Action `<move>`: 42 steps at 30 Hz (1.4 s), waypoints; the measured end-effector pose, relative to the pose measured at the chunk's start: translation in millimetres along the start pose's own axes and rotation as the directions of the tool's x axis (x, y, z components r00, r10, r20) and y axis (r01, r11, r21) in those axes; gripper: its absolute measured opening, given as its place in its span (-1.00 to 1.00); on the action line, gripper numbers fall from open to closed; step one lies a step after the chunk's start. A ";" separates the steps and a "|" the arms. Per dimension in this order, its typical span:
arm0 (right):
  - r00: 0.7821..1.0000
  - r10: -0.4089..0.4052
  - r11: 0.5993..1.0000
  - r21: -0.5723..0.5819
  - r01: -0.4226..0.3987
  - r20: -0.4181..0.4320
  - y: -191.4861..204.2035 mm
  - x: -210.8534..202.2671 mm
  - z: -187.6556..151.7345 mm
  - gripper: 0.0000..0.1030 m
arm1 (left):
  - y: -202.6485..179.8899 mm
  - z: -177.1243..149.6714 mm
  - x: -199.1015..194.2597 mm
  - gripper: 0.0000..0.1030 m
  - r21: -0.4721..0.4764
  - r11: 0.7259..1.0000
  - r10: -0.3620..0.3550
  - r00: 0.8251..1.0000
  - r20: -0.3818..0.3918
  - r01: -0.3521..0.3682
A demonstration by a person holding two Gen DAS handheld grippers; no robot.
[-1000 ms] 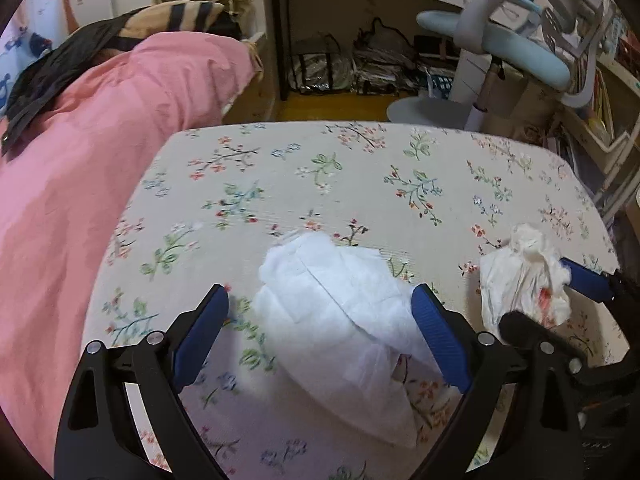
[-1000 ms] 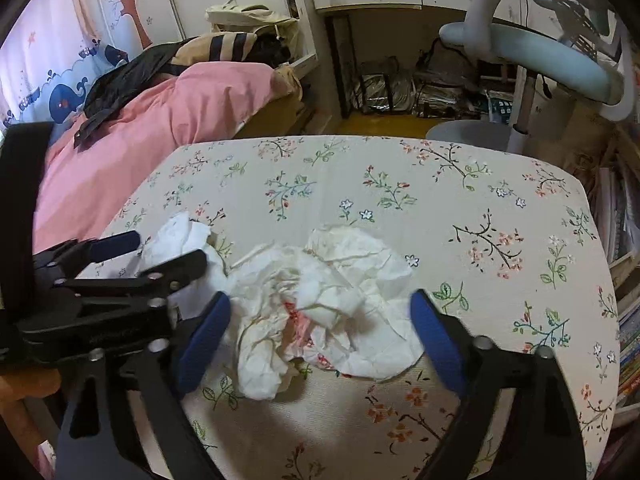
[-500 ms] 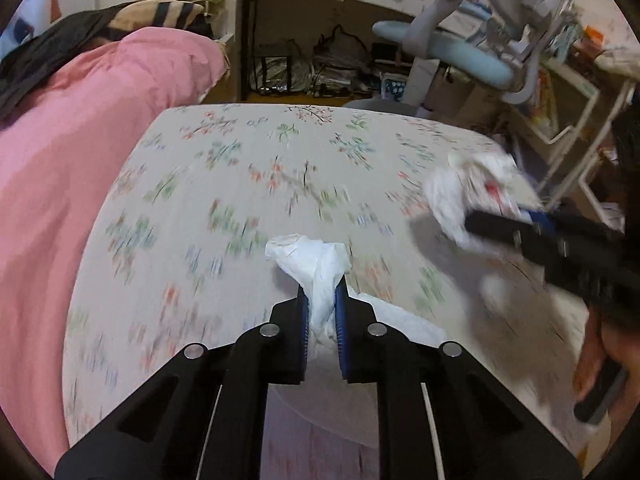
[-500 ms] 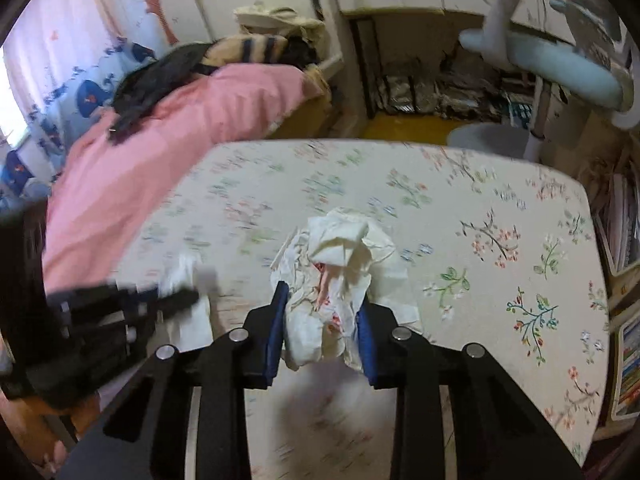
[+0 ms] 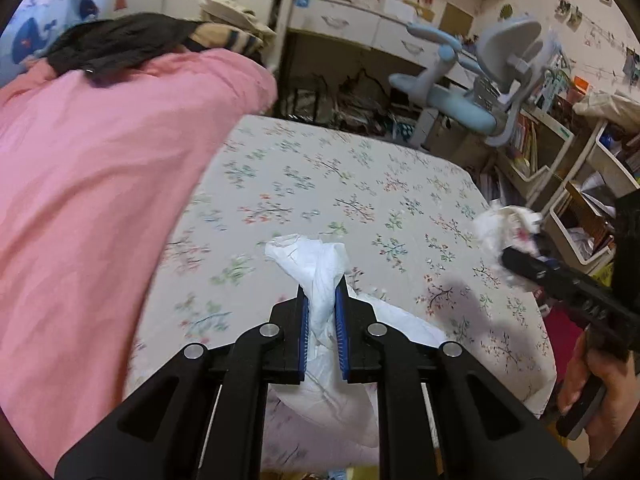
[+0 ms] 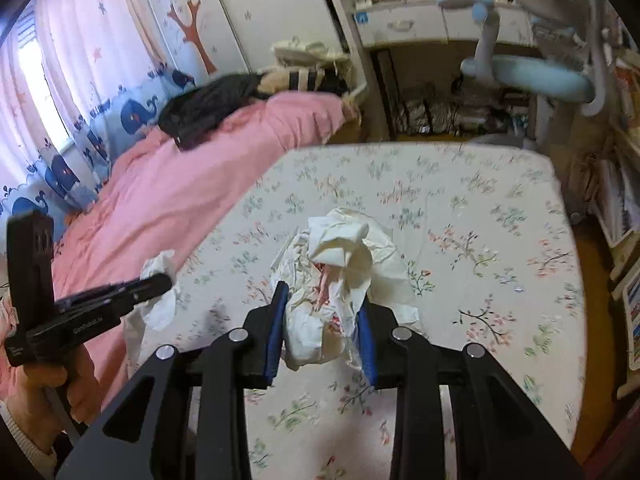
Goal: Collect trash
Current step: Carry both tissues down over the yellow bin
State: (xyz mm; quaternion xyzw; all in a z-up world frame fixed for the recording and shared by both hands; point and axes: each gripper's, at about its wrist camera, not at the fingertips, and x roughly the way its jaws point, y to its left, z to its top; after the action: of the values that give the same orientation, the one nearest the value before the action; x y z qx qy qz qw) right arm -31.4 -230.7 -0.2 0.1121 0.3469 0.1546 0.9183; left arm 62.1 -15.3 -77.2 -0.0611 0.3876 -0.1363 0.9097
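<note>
My left gripper (image 5: pixel 322 294) is shut on a white tissue (image 5: pixel 320 272), lifted above the floral bedsheet (image 5: pixel 320 184); the tissue's loose end hangs below the jaws. My right gripper (image 6: pixel 322 300) is shut on a crumpled wad of paper with red stains (image 6: pixel 340 272), also raised off the sheet. In the left wrist view the right gripper (image 5: pixel 516 256) shows at the right edge with its wad (image 5: pixel 504 228), a hand below it. In the right wrist view the left gripper (image 6: pixel 160 282) shows at the left with its tissue (image 6: pixel 158 300).
A pink duvet (image 5: pixel 92 200) covers the left half of the bed, with dark clothing (image 5: pixel 116 46) on top. Beyond the bed's far edge stand a desk (image 5: pixel 360 26) and a light-blue chair (image 5: pixel 480 92). Shelves with books and bins (image 5: pixel 576 184) line the right side.
Both grippers stood open around the tissue and the wad lying on the sheet; they have since shut on them and lifted them up and back from the bed.
</note>
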 end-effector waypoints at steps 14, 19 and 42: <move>0.996 -0.006 0.999 -0.051 0.011 0.090 31.3 -52.3 -40.8 -0.29 | -2.1 -37.7 -73.9 -0.78 0.029 0.998 0.054 0.994 0.091 -0.057; 0.995 -0.012 0.999 -0.044 0.016 0.098 34.6 -62.7 -53.0 -0.26 | -7.0 -52.9 -89.8 -0.78 0.041 0.996 0.068 0.992 0.108 -0.073; 0.993 0.000 0.999 -0.042 0.005 0.120 47.9 -90.3 -98.6 -0.24 | -39.1 -116.3 -124.0 -0.78 0.145 0.984 0.087 0.990 0.112 -0.103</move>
State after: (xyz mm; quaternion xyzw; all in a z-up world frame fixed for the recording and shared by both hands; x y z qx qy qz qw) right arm -171.7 -209.3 -3.2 0.1013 0.2878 0.1537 0.9398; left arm -111.8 -16.7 -63.8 0.0191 0.3302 -0.1182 0.9363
